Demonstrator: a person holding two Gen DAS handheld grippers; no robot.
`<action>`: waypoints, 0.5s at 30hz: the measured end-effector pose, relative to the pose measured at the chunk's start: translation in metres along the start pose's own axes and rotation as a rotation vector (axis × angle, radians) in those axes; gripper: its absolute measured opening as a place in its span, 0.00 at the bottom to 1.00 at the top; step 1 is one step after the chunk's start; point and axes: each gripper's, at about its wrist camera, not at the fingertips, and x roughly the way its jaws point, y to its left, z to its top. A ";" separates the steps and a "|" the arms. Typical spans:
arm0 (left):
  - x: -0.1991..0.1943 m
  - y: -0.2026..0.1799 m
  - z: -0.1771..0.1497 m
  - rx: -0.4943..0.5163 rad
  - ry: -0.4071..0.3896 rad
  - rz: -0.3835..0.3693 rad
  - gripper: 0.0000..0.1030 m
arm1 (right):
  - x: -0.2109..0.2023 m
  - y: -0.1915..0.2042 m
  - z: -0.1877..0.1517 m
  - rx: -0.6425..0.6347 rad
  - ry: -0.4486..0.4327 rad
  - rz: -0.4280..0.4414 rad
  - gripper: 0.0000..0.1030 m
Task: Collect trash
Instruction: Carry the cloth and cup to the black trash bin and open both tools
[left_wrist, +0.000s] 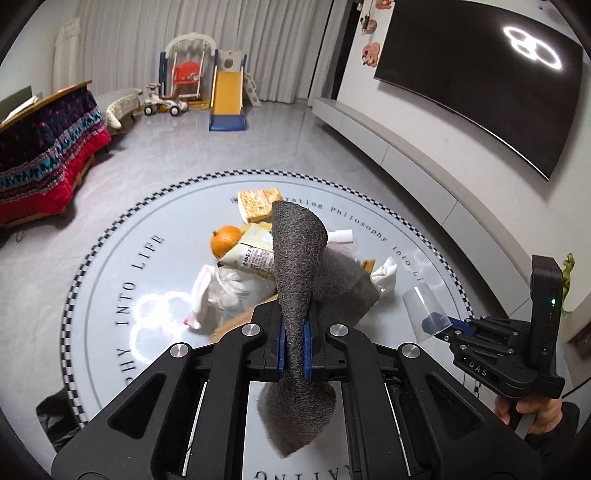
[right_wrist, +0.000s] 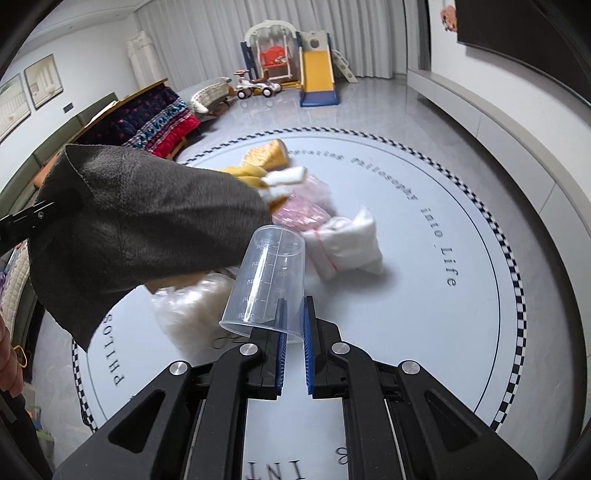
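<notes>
In the left wrist view my left gripper (left_wrist: 294, 326) is shut on a dark grey cloth (left_wrist: 299, 240), which stands up between the blue pads and hangs out below them. Behind it, on the round grey tabletop (left_wrist: 110, 277), lies a trash pile: an orange (left_wrist: 225, 240), a yellow snack packet (left_wrist: 258, 201), white bags (left_wrist: 225, 291) and a white wad (left_wrist: 386, 275). My right gripper (right_wrist: 293, 314) is shut on the rim of a clear measuring cup (right_wrist: 266, 280), lifted above the table. The same cloth (right_wrist: 140, 229) hangs at the left of the right wrist view, hiding part of the pile.
A pink bag (right_wrist: 303, 210) and a knotted white bag (right_wrist: 347, 243) lie mid-table. A hand (left_wrist: 535, 410) holds the right gripper's handle. A quilt-covered sofa (left_wrist: 48, 155) stands left, a TV (left_wrist: 480, 85) right, and a toy slide (left_wrist: 227, 99) at the far end.
</notes>
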 end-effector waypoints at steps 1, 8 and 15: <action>-0.008 0.002 0.000 0.001 -0.011 0.005 0.05 | -0.003 0.007 0.001 -0.010 -0.005 0.004 0.09; -0.067 0.026 0.005 -0.011 -0.086 0.065 0.05 | -0.027 0.067 0.009 -0.107 -0.037 0.058 0.09; -0.123 0.068 -0.003 -0.061 -0.142 0.174 0.05 | -0.033 0.141 0.012 -0.217 -0.041 0.121 0.09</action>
